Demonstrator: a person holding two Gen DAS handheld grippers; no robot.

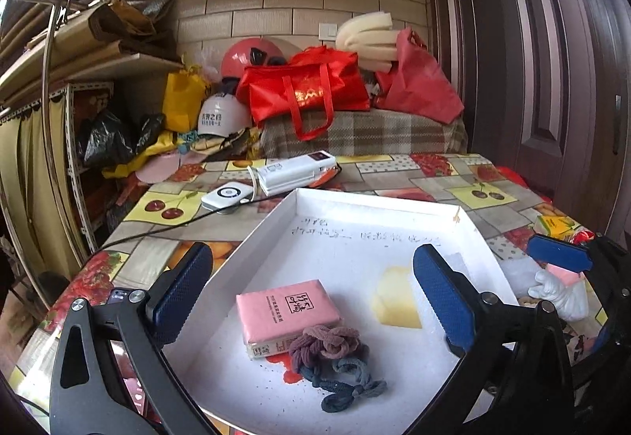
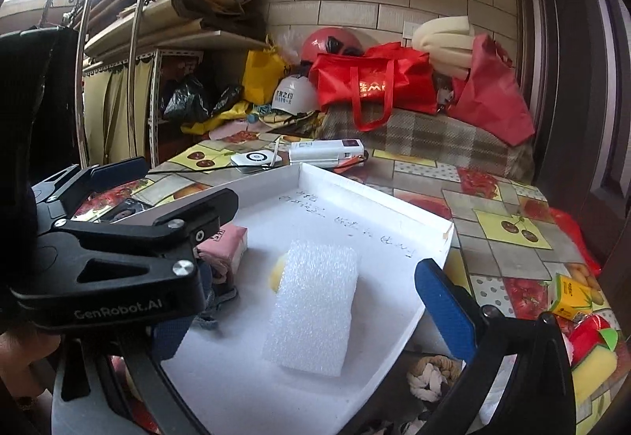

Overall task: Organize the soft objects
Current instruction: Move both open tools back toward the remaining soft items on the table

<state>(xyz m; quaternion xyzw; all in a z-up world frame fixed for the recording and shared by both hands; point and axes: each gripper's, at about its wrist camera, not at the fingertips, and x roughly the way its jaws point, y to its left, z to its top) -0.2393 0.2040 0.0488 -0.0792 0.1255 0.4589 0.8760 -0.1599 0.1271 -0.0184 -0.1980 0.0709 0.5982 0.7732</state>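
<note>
Over a fruit-patterned desk (image 1: 165, 206), two hand-held tools hover at the near edge of a shallow white tray (image 1: 378, 198), both with jaws spread wide and nothing between them. The left tool (image 1: 311, 289) frames a pink tissue pack (image 1: 288, 310) with a knot of dark hair ties (image 1: 335, 360) touching its near corner; a yellow sponge (image 1: 396, 303) lies just beside them. The right tool (image 2: 307, 301), its left finger hidden behind the other tool's black frame, looks onto a white foam block (image 2: 315, 308) that lies in the tray and partly covers the yellow sponge. More soft items wait outside the tray at its right side: a knotted cream rope (image 2: 428, 374) near the tray's edge and a red-and-yellow sponge (image 2: 591, 348) farther right. Both tools point forward and slightly down toward the tray floor, side by side and near each other. Judging by what lies where, the sorting looks partly done; the next pick likely calls for swinging the right tool outward to the rope, closing gently so the soft piece is not crushed, and keeping clear of the left tool's frame.
</note>
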